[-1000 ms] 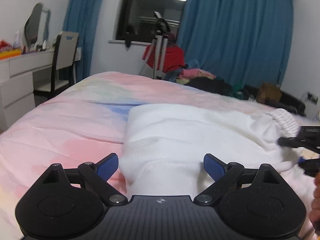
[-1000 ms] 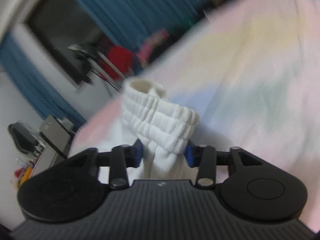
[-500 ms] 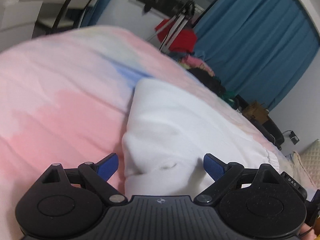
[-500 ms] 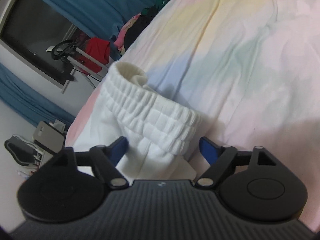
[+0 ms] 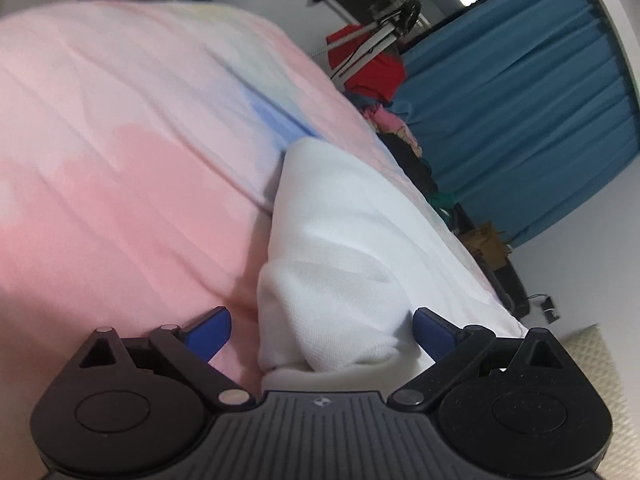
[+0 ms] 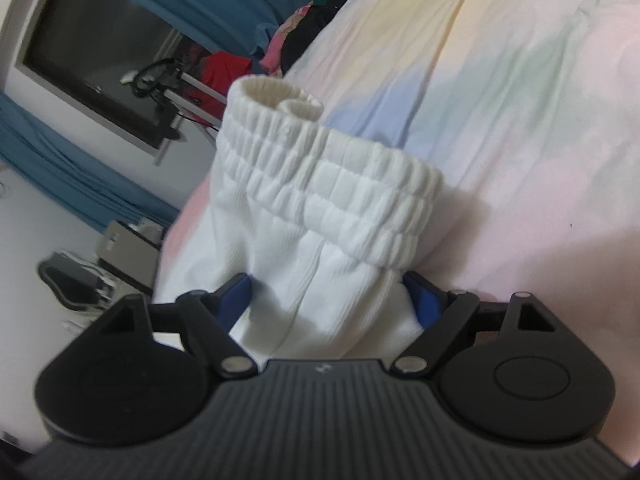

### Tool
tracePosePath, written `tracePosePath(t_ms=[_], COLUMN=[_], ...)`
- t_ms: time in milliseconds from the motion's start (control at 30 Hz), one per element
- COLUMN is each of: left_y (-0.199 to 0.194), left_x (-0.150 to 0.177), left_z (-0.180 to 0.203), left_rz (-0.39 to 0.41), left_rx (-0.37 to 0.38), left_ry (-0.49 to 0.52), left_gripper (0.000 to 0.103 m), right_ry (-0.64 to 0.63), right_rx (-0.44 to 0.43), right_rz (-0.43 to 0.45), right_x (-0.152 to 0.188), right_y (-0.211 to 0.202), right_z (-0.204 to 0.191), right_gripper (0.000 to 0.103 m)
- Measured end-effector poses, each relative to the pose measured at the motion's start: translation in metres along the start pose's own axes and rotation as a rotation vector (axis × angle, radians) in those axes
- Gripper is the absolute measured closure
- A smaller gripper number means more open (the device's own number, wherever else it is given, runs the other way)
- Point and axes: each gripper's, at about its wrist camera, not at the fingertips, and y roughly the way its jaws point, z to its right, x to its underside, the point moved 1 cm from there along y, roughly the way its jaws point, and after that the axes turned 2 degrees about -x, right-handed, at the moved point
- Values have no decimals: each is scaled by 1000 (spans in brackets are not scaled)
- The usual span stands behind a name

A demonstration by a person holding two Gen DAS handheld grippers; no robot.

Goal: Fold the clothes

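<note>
The bed (image 5: 120, 160) with its pastel cover carries the white garment (image 5: 340, 240), which lies folded across it. The left hand-held gripper (image 5: 322, 330) has its jaws wide apart, the folded edge between them, unpressed. The right hand-held gripper (image 6: 334, 300) has just been opening; the cloth below the elastic waistband (image 6: 340, 196) (thick and ribbed) sits loose between its blue pads (image 6: 236, 296).

Left claw (image 5: 322, 330), right claw (image 6: 332, 298): black ribbed housings, round side discs, silver pivot screws, blue pads (image 5: 210, 330), small centre emblem.
</note>
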Motion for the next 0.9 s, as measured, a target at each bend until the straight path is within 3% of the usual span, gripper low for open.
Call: tracePosePath(t_ms=[200, 300, 433, 500, 667, 767, 833, 900], left_y=[8, 5, 0, -3, -9, -15, -21, -32], left_x=[4, 5, 9, 11, 7, 8, 10, 14], left_z=[3, 0, 0, 1, 1, 4, 7, 17], left_rz=[-64, -52, -59, -63, -50, -44, -35, -18], left_rx=[11, 1, -5, -6, -10, -36, -56, -68], left_ry=[64, 32, 16, 24, 38, 67, 91, 115], left_gripper=[6, 10, 14, 15, 19, 26, 33, 43], right_ry=[26, -17, -76, -93, -156, -122, -127, -131], right_rx=[14, 6, -30, -38, 58, 44, 41, 40], right_rz=[-14, 3, 25, 9, -94, -104, -93, -76], right_x=[-2, -6, -11, -14, -13, -13, -14, -14], right_y=[1, -6, -17, -14, 10, 13, 11, 4], right_z=[-2, -12, -25, -29, -26, -17, -17, -18], right_gripper=[19, 26, 27, 27, 23, 24, 33, 50])
